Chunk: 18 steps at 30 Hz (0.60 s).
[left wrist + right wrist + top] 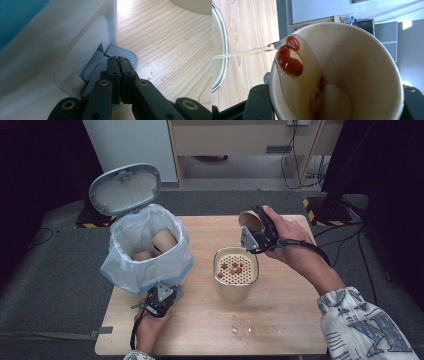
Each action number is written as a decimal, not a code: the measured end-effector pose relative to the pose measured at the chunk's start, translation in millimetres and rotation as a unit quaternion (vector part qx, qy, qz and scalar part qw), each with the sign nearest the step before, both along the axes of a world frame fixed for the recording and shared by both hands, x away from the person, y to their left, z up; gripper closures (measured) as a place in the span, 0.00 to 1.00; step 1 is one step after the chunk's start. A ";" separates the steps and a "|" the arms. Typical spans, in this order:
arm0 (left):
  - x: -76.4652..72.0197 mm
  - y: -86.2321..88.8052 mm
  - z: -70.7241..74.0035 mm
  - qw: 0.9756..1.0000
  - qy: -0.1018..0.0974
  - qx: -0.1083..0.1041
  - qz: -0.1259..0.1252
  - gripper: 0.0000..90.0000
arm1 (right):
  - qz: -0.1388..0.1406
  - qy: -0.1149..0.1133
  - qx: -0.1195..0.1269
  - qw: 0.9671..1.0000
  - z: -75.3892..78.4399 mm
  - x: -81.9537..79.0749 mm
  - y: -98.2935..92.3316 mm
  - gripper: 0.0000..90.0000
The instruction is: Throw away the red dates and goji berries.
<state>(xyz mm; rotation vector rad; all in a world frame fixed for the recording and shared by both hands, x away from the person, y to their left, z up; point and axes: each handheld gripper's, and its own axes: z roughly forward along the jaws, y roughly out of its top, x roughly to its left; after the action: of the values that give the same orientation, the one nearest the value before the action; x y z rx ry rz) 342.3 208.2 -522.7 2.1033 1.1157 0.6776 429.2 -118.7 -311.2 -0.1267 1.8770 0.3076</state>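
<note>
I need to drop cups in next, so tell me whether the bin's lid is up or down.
Up. The grey lid stands raised behind the bin, whose mouth is open with cups inside, while the left tongs press its pedal.

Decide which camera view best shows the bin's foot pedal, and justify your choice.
The left gripper view: the grey ribbed pedal sits close up at the bin's base, under the shut left gripper. In the high view that gripper covers it; the right gripper view looks into a paper cup.

Matt paper cup w/ glossy wet red bits, grained wood table, smooth grey plastic pedal
</note>
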 end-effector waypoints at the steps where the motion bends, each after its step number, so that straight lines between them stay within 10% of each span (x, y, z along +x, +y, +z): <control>1: 0.0 0.0 0.0 1.000 0.000 0.000 0.000 0.97 | 0.001 0.000 -0.002 1.000 0.0 -0.1 0.3 0.37; 18: 0.1 0.1 0.1 1.000 0.000 0.000 -0.001 0.97 | 0.003 -0.020 -0.034 0.999 3.4 -1.4 4.5 0.38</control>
<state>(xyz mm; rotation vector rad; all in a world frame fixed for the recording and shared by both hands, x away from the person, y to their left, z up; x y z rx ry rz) 342.4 208.3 -522.6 2.1044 1.1150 0.6762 427.8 -114.2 -307.7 -0.1837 1.8486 0.2432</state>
